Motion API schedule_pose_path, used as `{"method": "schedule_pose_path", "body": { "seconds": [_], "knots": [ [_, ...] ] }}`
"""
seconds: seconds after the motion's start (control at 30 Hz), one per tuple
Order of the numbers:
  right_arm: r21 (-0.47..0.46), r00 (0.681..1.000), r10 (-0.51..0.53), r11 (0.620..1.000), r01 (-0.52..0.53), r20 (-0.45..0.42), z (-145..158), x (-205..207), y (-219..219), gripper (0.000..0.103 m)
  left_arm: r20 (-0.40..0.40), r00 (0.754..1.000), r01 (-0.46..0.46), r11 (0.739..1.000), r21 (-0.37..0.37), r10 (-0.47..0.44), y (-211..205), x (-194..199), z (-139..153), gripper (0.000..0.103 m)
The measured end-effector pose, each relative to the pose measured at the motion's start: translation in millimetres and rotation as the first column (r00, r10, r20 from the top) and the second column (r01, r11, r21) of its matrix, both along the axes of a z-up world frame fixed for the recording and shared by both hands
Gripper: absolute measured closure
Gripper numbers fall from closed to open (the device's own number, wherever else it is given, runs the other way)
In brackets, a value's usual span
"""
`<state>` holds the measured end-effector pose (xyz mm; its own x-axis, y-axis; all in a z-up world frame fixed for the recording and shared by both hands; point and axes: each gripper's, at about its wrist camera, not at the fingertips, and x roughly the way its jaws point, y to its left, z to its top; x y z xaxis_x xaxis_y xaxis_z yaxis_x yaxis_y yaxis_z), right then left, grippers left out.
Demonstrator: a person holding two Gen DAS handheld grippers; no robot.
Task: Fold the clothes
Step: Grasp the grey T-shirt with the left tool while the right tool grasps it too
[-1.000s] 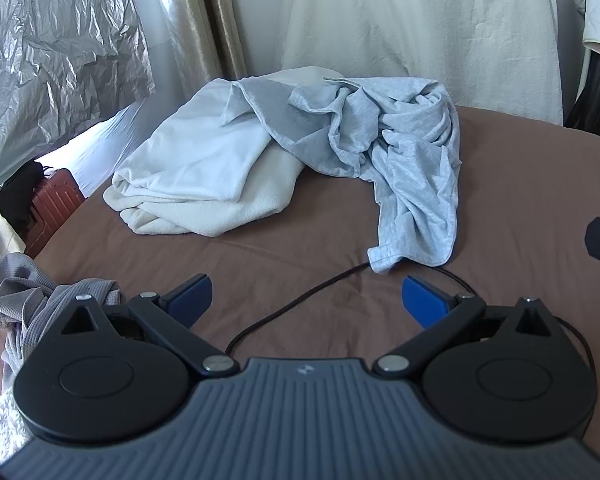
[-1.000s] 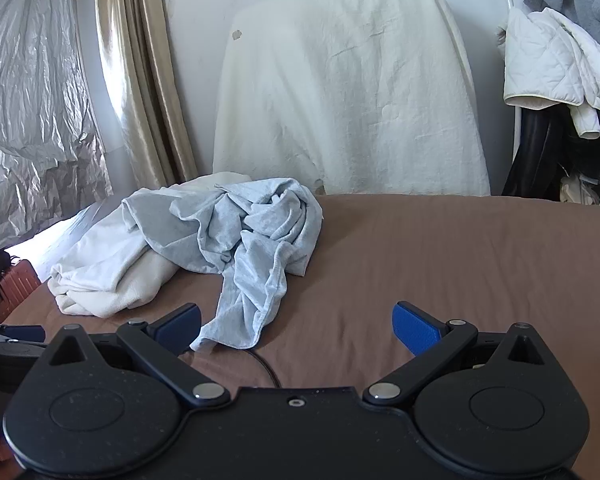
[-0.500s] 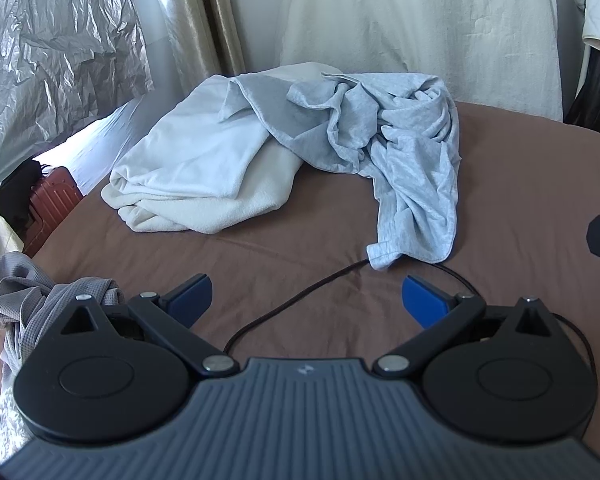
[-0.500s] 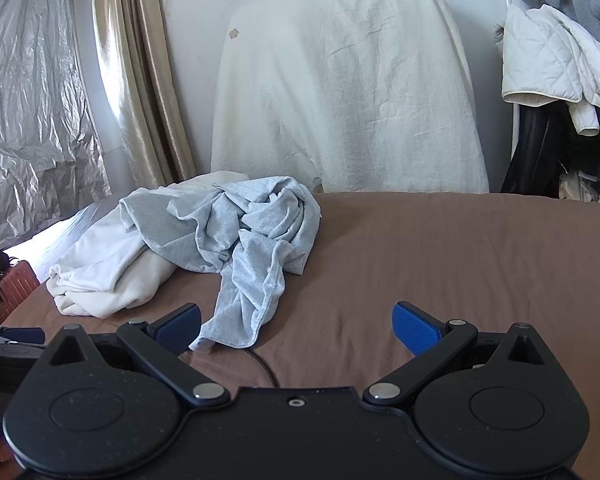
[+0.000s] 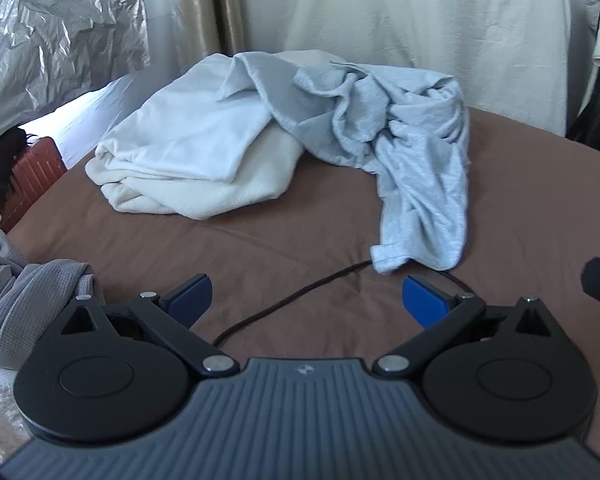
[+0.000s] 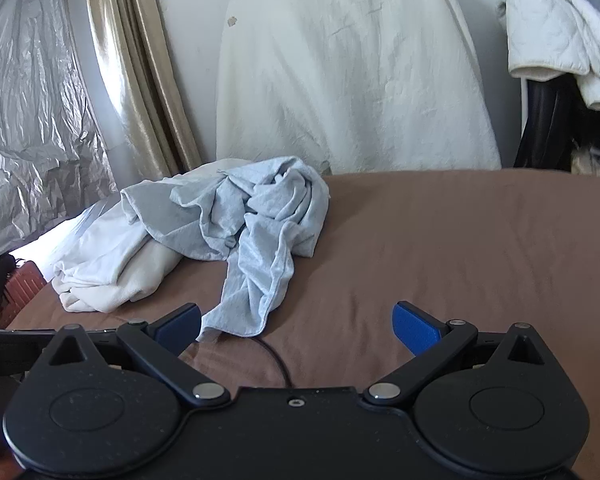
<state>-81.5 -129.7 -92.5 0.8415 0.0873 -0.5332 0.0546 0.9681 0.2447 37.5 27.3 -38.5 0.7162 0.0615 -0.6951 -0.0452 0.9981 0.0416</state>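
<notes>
We hold the left gripper and the right gripper low over the brown bedcover, each with its blue pads spread wide and nothing between them. A crumpled light grey garment lies ahead on the cover, partly overlapping a white garment on its left. A black cable runs beneath the grey garment's near end. A grey waffle-knit garment lies beside our left gripper.
</notes>
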Motion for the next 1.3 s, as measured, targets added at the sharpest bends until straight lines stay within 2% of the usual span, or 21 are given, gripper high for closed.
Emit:
{"method": "schedule_pose_path", "body": {
  "seconds": [0.13,0.3,0.37,0.43,0.53,0.63,0.67,0.77,0.8,0.83,0.9,0.93,1.03,1.1,1.17,1.2,1.23,1.27,1.3],
  "knots": [
    [0.008,1.000,0.022,1.000,-0.022,-0.018,-9.0,10.8,0.6,0.000,0.030,0.999,-0.010,1.000,0.000,0.010,3.5,12.3,1.0,0.000],
    [-0.028,0.995,0.092,0.995,-0.091,0.037,14.8,44.0,0.5,0.000,0.103,0.994,0.045,0.999,0.008,-0.046,-5.3,53.5,23.2,0.000],
    [-0.043,0.991,0.123,0.992,-0.121,0.058,23.7,64.8,1.4,0.000,0.141,0.987,0.072,0.996,0.055,-0.079,-14.5,77.0,31.5,0.000],
    [-0.055,0.984,0.166,0.985,-0.162,0.069,30.1,88.8,3.2,0.000,0.137,0.985,0.087,0.991,0.106,-0.101,-24.3,107.1,35.0,0.000],
    [-0.057,0.975,0.212,0.977,-0.208,0.075,35.4,126.5,4.0,0.000,0.137,0.987,0.069,0.987,0.142,-0.089,-33.3,154.5,34.6,0.000],
    [-0.020,0.975,0.217,0.976,-0.216,0.053,30.4,168.3,0.3,0.000,0.134,0.988,0.067,0.993,0.100,-0.080,-29.7,180.3,22.2,0.000],
    [0.009,0.978,0.203,0.979,-0.203,0.039,26.3,182.2,-4.0,0.000,0.132,0.988,0.068,0.995,0.079,-0.078,-27.4,187.1,17.1,0.000],
    [0.178,0.992,0.127,0.976,-0.122,-0.016,6.5,221.9,-29.5,0.000,0.127,0.989,0.069,0.997,0.016,-0.071,-20.4,207.2,1.5,0.000],
    [0.283,0.995,0.096,0.956,-0.081,-0.039,-3.1,232.9,-43.0,0.000,0.125,0.990,0.069,0.998,-0.005,-0.068,-18.1,214.0,-3.6,0.000],
    [0.409,0.995,0.068,0.912,-0.035,-0.067,-15.2,242.0,-58.4,0.000,0.123,0.990,0.070,0.997,-0.026,-0.066,-15.7,220.7,-8.8,0.000],
    [0.597,0.994,0.034,0.801,0.037,-0.108,-39.1,257.9,-83.9,0.000,0.119,0.991,0.070,0.995,-0.068,-0.061,-11.1,234.1,-19.2,0.000],
    [0.620,0.993,0.036,0.783,0.043,-0.114,-45.0,263.6,-89.2,0.000,0.117,0.991,0.070,0.994,-0.090,-0.059,-8.8,240.9,-24.4,0.000],
    [0.556,0.992,0.020,0.830,0.052,-0.123,-52.8,282.3,-90.3,0.000,0.110,0.993,0.069,0.986,-0.152,-0.053,-1.8,261.0,-39.9,0.002],
    [0.557,0.992,0.035,0.830,0.041,-0.125,-61.4,296.0,-90.1,0.000,0.106,0.991,0.096,0.980,-0.173,-0.078,-4.1,268.9,-46.9,0.002],
    [0.601,0.988,0.032,0.797,0.064,-0.149,-75.4,309.3,-95.1,0.000,0.090,0.988,0.136,0.985,-0.103,-0.127,-18.5,274.0,-51.2,0.005],
    [0.623,0.986,0.031,0.778,0.077,-0.162,-82.6,315.9,-97.8,0.000,0.078,0.987,0.147,0.985,-0.091,-0.140,-22.7,277.0,-54.7,0.006],
    [0.633,0.984,0.024,0.768,0.094,-0.176,-89.2,322.6,-99.5,0.000,0.061,0.989,0.141,0.981,-0.134,-0.134,-20.4,280.9,-60.9,0.014],
    [0.643,0.984,0.042,0.762,0.081,-0.173,-94.6,329.7,-99.0,0.001,0.044,0.991,0.134,0.975,-0.176,-0.129,-18.0,284.8,-67.1,0.028],
    [0.652,0.984,0.063,0.755,0.064,-0.169,-99.8,336.9,-98.2,0.004,0.027,0.992,0.127,0.968,-0.218,-0.124,-15.7,288.6,-73.3,0.036]
  ]
}}
